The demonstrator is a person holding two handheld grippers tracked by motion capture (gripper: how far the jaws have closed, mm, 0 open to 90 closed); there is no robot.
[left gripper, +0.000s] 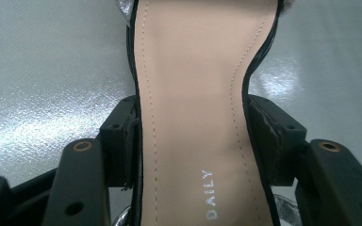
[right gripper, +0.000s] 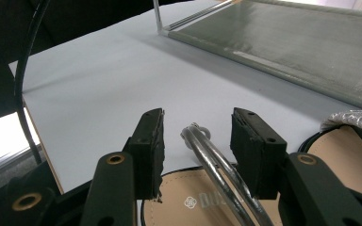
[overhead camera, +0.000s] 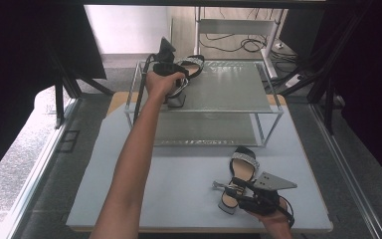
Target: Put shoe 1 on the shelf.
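Upper centre: left gripper [overhead camera: 175,82] clamped on sandal [left gripper: 193,94] near rack [overhead camera: 238,107] edge. Lower right: right gripper [right gripper: 197,134] apart around second sandal's ankle ring [right gripper: 217,165]; open mat [overhead camera: 179,184] leftward.

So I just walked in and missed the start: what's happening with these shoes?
A person is shelving a pair of sandals. The left gripper clasps one sandal by its sides on the rack's top shelf. The right gripper sits over the other sandal on the table, jaws open around its metal buckle.
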